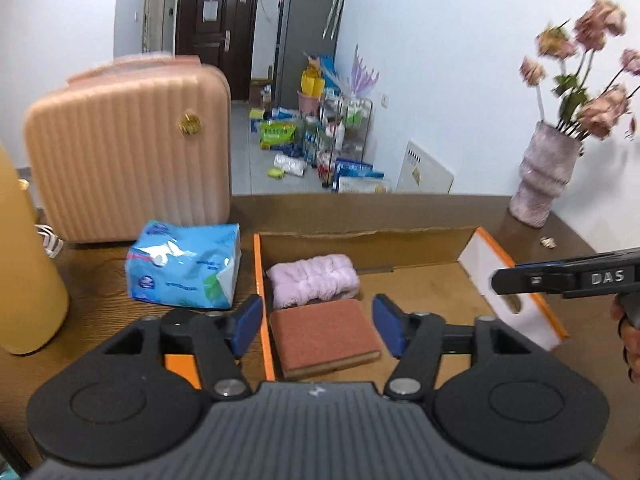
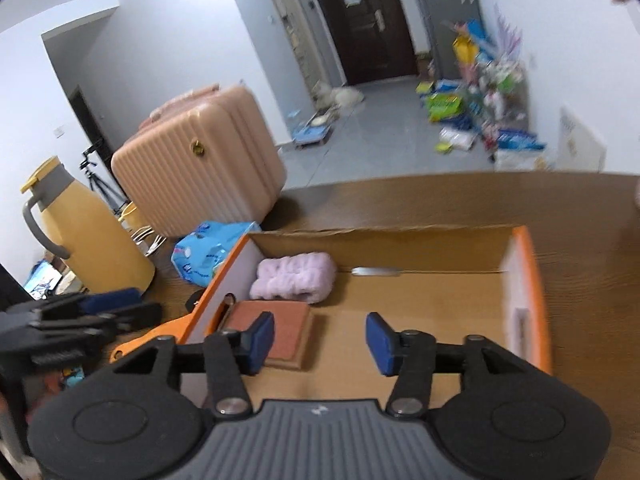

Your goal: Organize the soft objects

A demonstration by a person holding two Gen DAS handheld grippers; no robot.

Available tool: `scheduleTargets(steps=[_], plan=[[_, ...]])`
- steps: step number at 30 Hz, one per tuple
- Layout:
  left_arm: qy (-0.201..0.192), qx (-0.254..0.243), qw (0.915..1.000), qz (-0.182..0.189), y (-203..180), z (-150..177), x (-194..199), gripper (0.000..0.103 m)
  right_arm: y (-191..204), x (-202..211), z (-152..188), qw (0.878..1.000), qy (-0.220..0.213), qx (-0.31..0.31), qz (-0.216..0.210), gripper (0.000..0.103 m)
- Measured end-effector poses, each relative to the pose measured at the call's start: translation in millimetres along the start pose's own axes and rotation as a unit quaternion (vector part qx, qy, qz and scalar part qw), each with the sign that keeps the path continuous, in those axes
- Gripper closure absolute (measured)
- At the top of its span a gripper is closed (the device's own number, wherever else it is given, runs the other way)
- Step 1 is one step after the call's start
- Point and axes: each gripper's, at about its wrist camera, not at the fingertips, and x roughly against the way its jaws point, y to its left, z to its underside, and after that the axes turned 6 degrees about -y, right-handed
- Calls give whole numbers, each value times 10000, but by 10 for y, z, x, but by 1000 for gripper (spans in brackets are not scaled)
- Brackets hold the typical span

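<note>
An open cardboard box with orange rims stands on the wooden table. Inside at its left lie a fluffy lilac cloth and, nearer me, a reddish-brown sponge pad. My left gripper is open and empty, its jaws on either side of the sponge pad above it. My right gripper is open and empty over the box's front middle; it also shows at the right in the left wrist view. A blue tissue pack lies left of the box.
A pink suitcase stands behind the tissue pack. A yellow jug stands at the far left. A vase with pink flowers stands at the table's back right. Clutter lies on the floor beyond.
</note>
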Motion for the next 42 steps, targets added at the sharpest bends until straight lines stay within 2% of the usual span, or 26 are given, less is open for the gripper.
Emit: scheduleTargets(steps=[5, 8, 12, 15, 17, 19, 21, 23, 26, 30, 34, 37, 42], plan=[[-215, -147, 9996, -70, -150, 76, 542, 32, -43, 682, 152, 9992, -370, 63, 164, 35], [-434, -140, 9989, -64, -253, 240, 876, 28, 34, 1038, 328, 9968, -707, 224, 281, 33], [-763, -211, 9968, 85, -464, 727, 1359, 23, 194, 1537, 824, 9895, -1242, 664, 337, 26], [-926, -288, 9950, 231, -621, 1140, 1662, 21, 324, 1767, 1236, 9839, -1387, 1072, 361, 25], [-1049, -236, 9940, 184, -710, 1439, 1874, 18, 392, 1915, 1538, 9826, -1392, 1201, 252, 24], [-1085, -197, 9938, 150, -785, 1710, 2032, 17, 464, 2040, 1852, 9807, -1424, 1340, 76, 22], [-1034, -166, 9944, 113, -871, 1989, 2176, 15, 512, 2155, 2160, 9799, -1498, 1317, -6, 17], [-897, -159, 9957, 144, -928, 2230, 2265, 13, 535, 2246, 2469, 9812, -1489, 1229, -80, 17], [-604, -189, 9980, 87, -986, 2457, 2309, 13, 546, 2334, 2849, 9843, -1421, 1041, -84, 17], [-508, -136, 9985, 168, -997, 2502, 2303, 13, 475, 2350, 3115, 9896, -1343, 501, -148, 17], [-445, -88, 9981, 416, -1078, 2452, 2172, 11, 451, 2248, 3158, 9896, -1243, 672, 267, 17], [-292, -76, 9967, 756, -1248, 2427, 1983, 11, 317, 2219, 3114, 9899, -1288, 425, 412, 17], [-14, -504, 9913, 1218, -1713, 2460, 1585, 10, 5, 2159, 2998, 9873, -1331, 21, 867, 18]])
